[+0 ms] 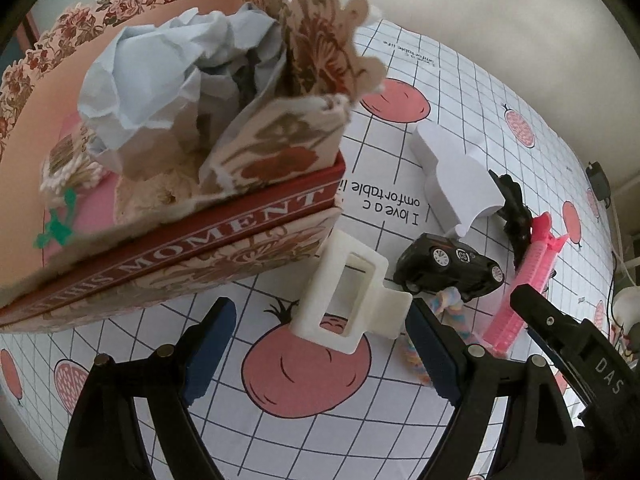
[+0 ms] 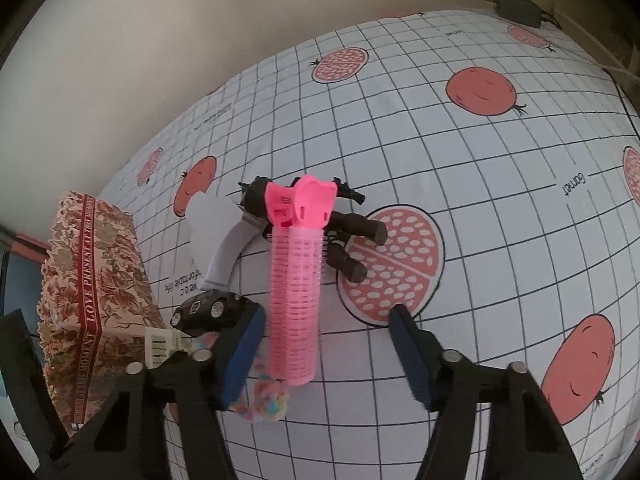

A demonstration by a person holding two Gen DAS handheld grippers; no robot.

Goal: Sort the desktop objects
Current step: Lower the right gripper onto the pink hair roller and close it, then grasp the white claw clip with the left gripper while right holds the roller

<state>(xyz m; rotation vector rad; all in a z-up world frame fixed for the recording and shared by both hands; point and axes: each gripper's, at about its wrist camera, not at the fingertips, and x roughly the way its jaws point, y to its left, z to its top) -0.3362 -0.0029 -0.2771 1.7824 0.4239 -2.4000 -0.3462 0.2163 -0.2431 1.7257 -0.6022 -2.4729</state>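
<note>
A white claw hair clip (image 1: pixel 348 300) lies on the checked tablecloth (image 1: pixel 320 432) beside the floral box (image 1: pixel 224 232). My left gripper (image 1: pixel 320 308) stands open around it, with neither pad touching. A pink roller hair clip (image 2: pixel 296 288) lies lengthwise between the fingers of my right gripper (image 2: pixel 328 312). The left pad sits close beside the roller and the right pad stands well apart, so this gripper is open. A black toy car (image 1: pixel 448 266) and a pastel hair tie (image 2: pixel 268 396) lie between the two grippers.
The open box holds crumpled pale blue paper (image 1: pixel 160 80) and cotton swabs (image 1: pixel 72 172). A white plastic piece (image 2: pixel 220 236) and a black toy figure (image 2: pixel 352 232) lie behind the roller. A dark adapter (image 2: pixel 516 8) sits at the table's far corner.
</note>
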